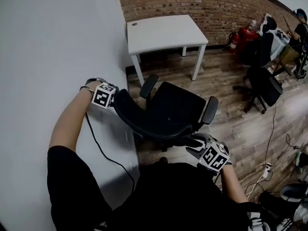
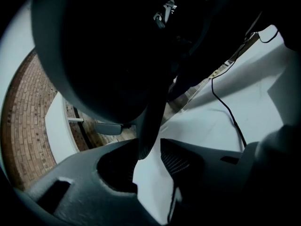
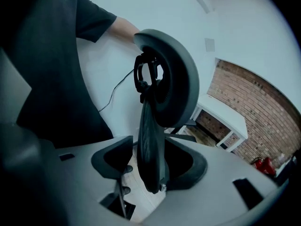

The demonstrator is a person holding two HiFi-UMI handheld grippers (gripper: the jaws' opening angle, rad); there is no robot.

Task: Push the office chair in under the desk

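**Black shirt, bare arms, grey grippers**

The person wears a black short-sleeved shirt (image 1: 168,196); the forearms (image 1: 70,121) are bare skin. The left gripper (image 2: 149,152) and right gripper (image 3: 141,166) are dark grey plastic, each with a marker cube (image 1: 103,96) of black-and-white squares. A thin black cable (image 1: 101,150) leaves the left one.

office chair (image 1: 171,109): base hid under seat | backrest (image 2: 103,46): v. dark, no detail | desk (image 2: 59,135): mostly hid
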